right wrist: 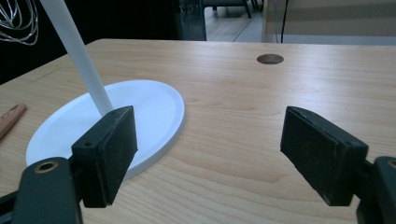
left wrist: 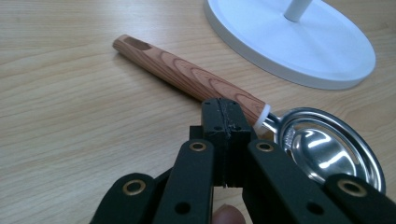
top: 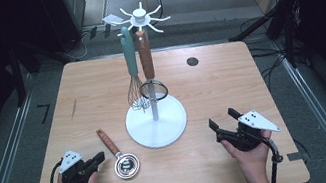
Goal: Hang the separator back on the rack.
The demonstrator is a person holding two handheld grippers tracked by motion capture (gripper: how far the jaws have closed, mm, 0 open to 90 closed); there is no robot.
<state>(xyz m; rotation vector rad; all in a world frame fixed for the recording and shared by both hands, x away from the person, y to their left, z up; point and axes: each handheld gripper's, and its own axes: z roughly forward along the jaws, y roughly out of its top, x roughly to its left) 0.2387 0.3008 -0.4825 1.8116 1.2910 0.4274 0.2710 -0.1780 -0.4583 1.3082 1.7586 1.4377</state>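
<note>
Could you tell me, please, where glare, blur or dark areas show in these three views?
High view: the table is evenly lit, the surroundings dark, and the picture is slightly soft. Left gripper view: bright glare in the strainer bowl; the shut left tongs look soft up close. Right gripper view: the open right tongs are sharp, and the whisk sits against a dark background.

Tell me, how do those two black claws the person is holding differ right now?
The left gripper has its jaws pressed shut with nothing between them; the right gripper has its jaws wide apart. The left points at the wooden-handled strainer lying on the table; the right faces the white rack. Both rest low, hand-held.
</note>
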